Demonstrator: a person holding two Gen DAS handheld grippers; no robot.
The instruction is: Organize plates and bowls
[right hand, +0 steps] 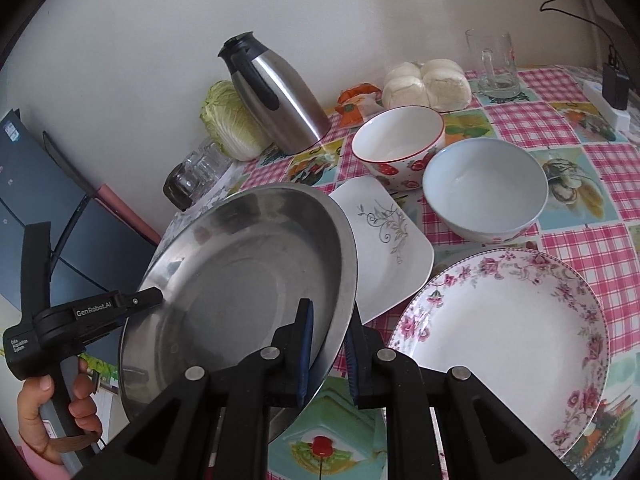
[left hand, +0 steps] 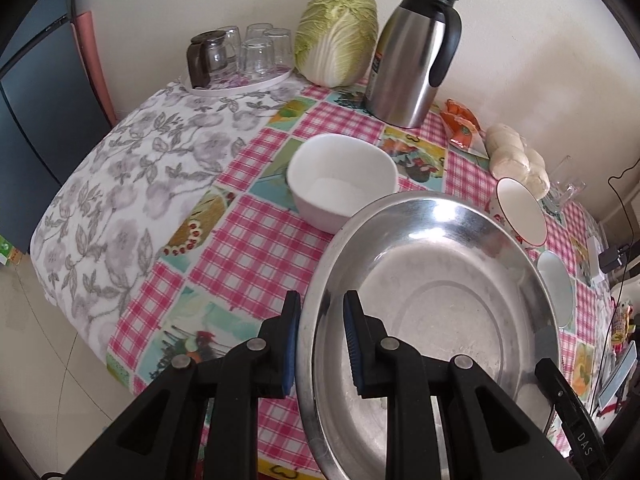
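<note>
Above the near part of the table [left hand: 248, 240], I hold the steel plate [left hand: 440, 300] tilted in the air with both my tongs. My left tongs [left hand: 322, 344] pinch its left rim, my right tongs [right hand: 329, 350] pinch the right rim. Beyond it stand a white bowl [left hand: 344, 180], a strawberry bowl [right hand: 400, 140], a pale blue bowl [right hand: 484, 188], and the flowered plate [right hand: 508, 344] at right

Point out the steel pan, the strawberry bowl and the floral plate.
steel pan [left hand: 432, 300], left wrist view, on its inner floor.
strawberry bowl [right hand: 394, 140], right wrist view, on its white inside.
floral plate [right hand: 504, 332], right wrist view, on its plain white centre.
</note>
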